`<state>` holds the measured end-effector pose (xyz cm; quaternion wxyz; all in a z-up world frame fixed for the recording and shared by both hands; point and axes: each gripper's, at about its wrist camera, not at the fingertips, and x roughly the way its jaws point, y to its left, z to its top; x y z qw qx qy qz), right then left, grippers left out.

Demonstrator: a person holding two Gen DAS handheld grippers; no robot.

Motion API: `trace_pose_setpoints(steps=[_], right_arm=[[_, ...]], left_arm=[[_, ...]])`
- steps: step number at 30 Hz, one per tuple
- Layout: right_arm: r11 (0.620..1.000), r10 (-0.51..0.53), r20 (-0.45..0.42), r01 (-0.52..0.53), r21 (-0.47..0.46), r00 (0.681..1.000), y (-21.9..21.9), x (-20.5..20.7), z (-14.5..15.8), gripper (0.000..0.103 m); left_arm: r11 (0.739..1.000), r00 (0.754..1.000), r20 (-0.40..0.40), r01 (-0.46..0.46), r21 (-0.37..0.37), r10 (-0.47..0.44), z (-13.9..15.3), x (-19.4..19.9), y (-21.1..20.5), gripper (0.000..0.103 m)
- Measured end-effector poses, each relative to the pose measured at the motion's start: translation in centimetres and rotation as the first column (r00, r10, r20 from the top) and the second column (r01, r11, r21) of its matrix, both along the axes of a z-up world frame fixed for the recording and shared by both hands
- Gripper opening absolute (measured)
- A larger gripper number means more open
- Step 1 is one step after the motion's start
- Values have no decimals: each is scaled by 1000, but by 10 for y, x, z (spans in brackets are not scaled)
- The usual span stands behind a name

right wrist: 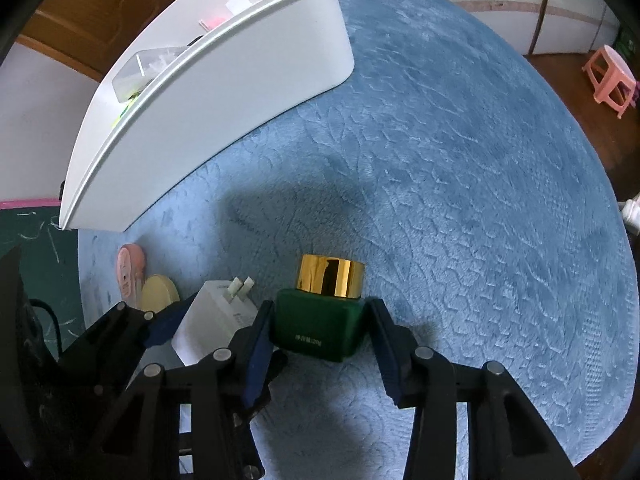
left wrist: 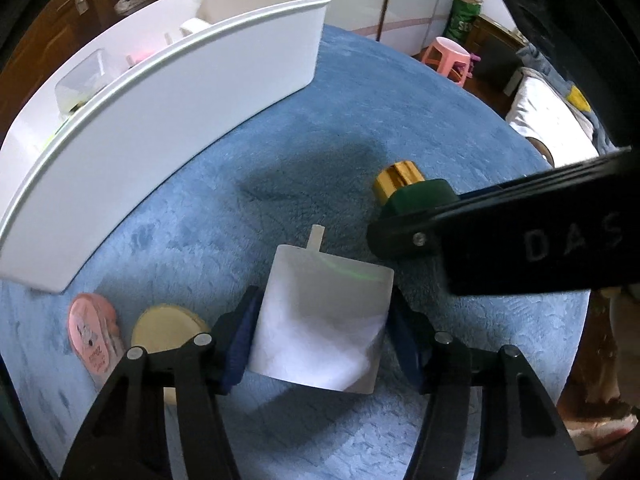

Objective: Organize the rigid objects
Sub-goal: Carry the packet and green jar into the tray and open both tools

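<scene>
Dim indoor light, soft shadows on the blue cloth (right wrist: 460, 168) (fisheye-bent edges), slight blur.

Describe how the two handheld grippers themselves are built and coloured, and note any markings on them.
Both are alike: the left gripper and right gripper have matte black linkage arms joined by round silver pivot pins, ending in dark blue fingers. In the left wrist view, the right gripper's black body carries raised letters reading "DAS", cut off at the frame's edge. No cables, hands or sleeves are clearly visible.
</scene>
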<state>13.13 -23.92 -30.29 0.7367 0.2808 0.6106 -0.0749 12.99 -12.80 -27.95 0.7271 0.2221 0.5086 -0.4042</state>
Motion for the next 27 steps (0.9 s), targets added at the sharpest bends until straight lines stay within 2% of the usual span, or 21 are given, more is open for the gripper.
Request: trace_pose_setpoints(steps=[7, 14, 20, 27], right_arm=[[998, -30, 34, 27, 62, 999, -19, -22, 6, 46], [994, -55, 107, 44, 98, 993, -31, -42, 30, 46], [997, -31, 215, 16, 71, 976, -37, -53, 82, 46], [997, 77, 323, -77, -14, 943, -19, -29, 156, 46]], left_arm=[[995, 995, -26, -98, -14, 97, 15, -7, 21, 63], [971, 972, -39, -234, -56, 232, 61, -6, 54, 63], [936, 940, 3, -338, -101, 340, 127, 13, 74, 63], [897, 895, 104, -417, -147, 434, 205, 46, 79, 63]])
